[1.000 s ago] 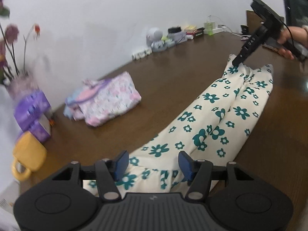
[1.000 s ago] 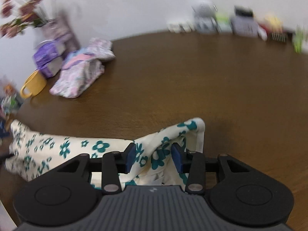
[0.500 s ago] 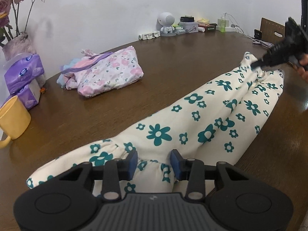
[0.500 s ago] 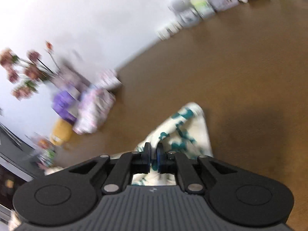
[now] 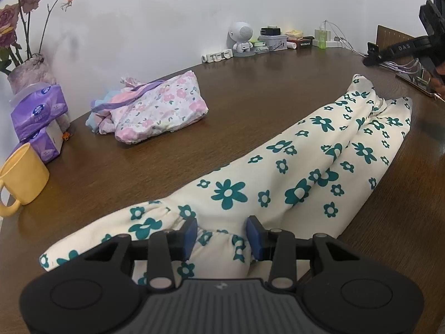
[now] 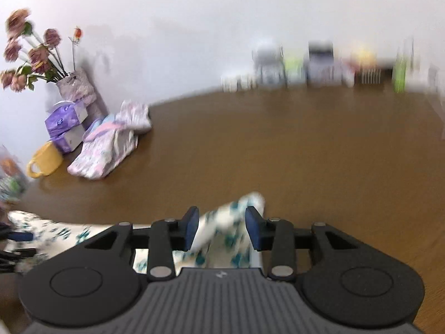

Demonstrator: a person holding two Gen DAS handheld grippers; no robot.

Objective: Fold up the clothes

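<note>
On the brown wooden table (image 5: 250, 105) I see a yellow mug (image 5: 23, 178) at the left edge, and just beside it two purple tissue packs (image 5: 39, 117), one on top of the other. Behind them stands a vase (image 5: 27, 73) with dried roses (image 5: 14, 19). Against the white wall (image 5: 167, 8) I can see a small white robot figure (image 5: 242, 39), a grey tin box (image 5: 272, 41), a green bottle (image 5: 322, 38) and some white cables (image 5: 342, 41). These small things are blurred in the right wrist view.
</note>
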